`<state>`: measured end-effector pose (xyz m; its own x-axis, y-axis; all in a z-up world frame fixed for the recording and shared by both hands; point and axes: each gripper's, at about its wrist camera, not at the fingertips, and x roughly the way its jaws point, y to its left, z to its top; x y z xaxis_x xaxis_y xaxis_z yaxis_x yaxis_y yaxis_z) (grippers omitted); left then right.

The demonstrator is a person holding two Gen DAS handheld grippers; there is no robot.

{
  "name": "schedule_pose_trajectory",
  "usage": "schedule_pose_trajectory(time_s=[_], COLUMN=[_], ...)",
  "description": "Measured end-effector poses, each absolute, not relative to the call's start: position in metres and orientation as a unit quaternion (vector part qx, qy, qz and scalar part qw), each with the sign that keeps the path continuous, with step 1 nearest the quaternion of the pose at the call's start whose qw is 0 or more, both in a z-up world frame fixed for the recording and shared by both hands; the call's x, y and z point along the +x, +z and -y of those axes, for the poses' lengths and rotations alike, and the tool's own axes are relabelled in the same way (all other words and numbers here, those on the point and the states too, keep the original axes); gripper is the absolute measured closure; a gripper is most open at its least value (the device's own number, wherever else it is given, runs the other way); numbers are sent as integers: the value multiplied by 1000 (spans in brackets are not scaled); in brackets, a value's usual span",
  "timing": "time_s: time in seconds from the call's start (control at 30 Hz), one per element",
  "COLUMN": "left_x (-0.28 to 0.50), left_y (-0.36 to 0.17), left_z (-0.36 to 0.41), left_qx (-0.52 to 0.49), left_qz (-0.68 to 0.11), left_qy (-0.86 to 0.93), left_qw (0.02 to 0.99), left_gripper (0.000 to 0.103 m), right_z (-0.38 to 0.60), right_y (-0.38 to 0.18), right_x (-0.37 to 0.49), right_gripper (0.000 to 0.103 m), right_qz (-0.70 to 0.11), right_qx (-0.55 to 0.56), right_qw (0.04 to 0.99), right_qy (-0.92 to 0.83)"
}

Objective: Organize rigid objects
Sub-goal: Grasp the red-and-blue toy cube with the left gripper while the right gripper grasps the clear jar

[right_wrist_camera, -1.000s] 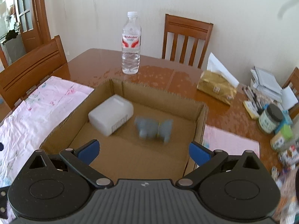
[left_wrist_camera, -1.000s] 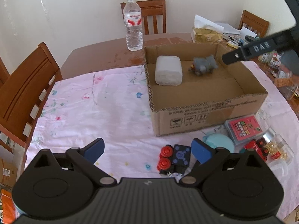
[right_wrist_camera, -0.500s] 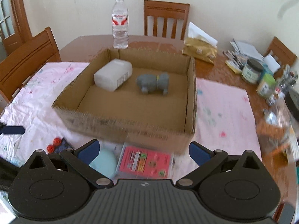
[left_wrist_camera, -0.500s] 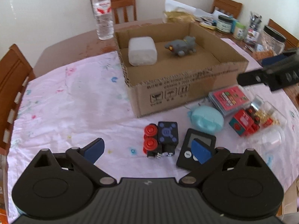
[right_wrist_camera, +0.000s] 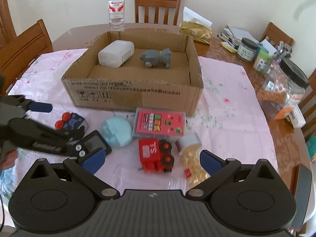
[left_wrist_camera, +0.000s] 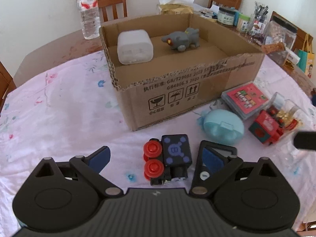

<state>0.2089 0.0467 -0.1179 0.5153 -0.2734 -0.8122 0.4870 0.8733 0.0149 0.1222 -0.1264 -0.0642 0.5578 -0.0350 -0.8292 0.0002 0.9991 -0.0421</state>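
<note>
From the left wrist we see our left gripper spread wide and empty over the black toy train, whose long axis runs toward the cardboard box, red wheels leftward; the box reads "GB/T2960". From the right wrist our right gripper gapes wide over the red toy truck marked "TS"; only here a hand shows.

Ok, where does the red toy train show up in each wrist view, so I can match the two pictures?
Left wrist: the red toy train lies far right, right of the light blue round case.
Right wrist: the train lies low in the centre, just ahead of the open fingers.
Shared landmark: the pink card case, directly behind the train, in front of the cardboard box.
</note>
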Motion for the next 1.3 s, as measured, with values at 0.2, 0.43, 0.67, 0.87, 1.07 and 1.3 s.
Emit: schedule_pose_trajectory(time_s=[0.2, 0.43, 0.67, 0.87, 1.07, 1.3], left_x=[208, 203, 210, 211, 200, 209], left_y=[-125, -127, -131, -128, -126, -122], left_z=[-60, -87, -117, -121, -97, -74], left_qx=[119, 121, 114, 107, 100, 96], left_qz=[-449, -460, -467, -472, -479, -470], left_qy=[-214, -189, -139, -142, -196, -198], left_qw=[859, 859, 866, 864, 850, 854], left_gripper=[4, 4, 4, 4, 4, 4], right_z=[127, 129, 131, 130, 128, 107], right_y=[-69, -75, -81, -90, -105, -123], right_x=[112, 108, 104, 101, 110, 126], right_gripper=[0, 0, 0, 0, 0, 0], right_qz=[-475, -480, -493, -510, -527, -541], right_qx=[-2, 9, 13, 20, 43, 6], right_qw=[879, 877, 869, 860, 849, 841], right_qy=[-22, -28, -29, -23, -11, -9])
